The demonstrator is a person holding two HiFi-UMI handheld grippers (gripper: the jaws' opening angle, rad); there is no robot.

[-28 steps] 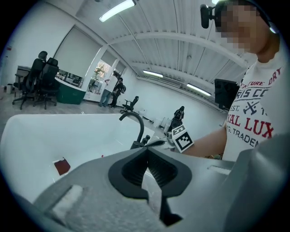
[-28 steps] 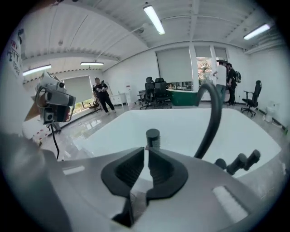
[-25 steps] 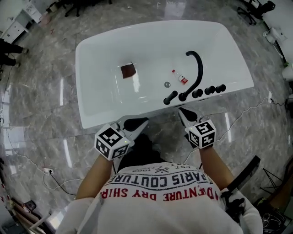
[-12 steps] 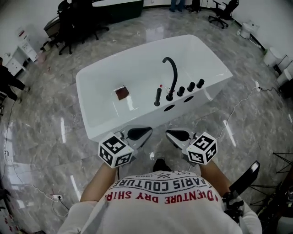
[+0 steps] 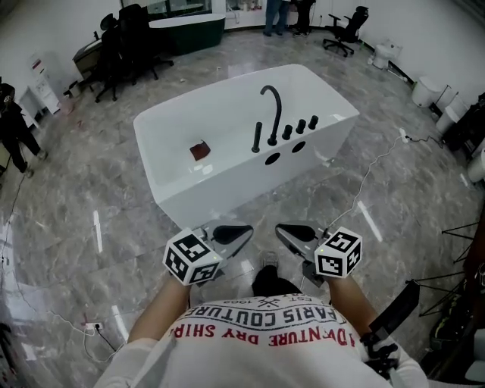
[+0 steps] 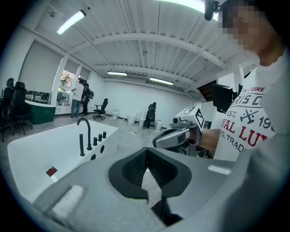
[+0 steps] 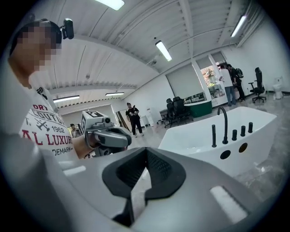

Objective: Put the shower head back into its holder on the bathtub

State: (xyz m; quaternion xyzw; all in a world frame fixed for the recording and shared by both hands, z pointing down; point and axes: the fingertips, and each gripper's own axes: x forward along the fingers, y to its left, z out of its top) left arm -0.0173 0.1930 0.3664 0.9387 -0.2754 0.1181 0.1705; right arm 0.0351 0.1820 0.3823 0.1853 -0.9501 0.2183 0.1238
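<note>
The white bathtub [image 5: 220, 189] stands on the floor some way ahead of me. On its near rim a black hand shower head [image 5: 258, 138] stands upright beside the curved black faucet [image 5: 269, 102] and three knobs [image 5: 301, 125]. It also shows as a shower head [image 6: 81, 145] in the left gripper view and a shower head [image 7: 214, 135] in the right gripper view. My left gripper [image 5: 241, 232] and right gripper [image 5: 286, 230] hover side by side near my chest, well short of the tub. Both are shut, with nothing between the jaws.
A small red-brown object [image 5: 200, 150] lies inside the tub. Two round holes [image 5: 271, 159] pierce the tub's near wall. Cables [image 5: 371, 170] trail over the marble floor at the right. Office chairs [image 5: 129, 30] and people [image 5: 276, 14] are at the far side.
The tub has slid further away and up in the head view. Both grippers have drawn back from the tub's rim toward my body and stay shut and empty.
</note>
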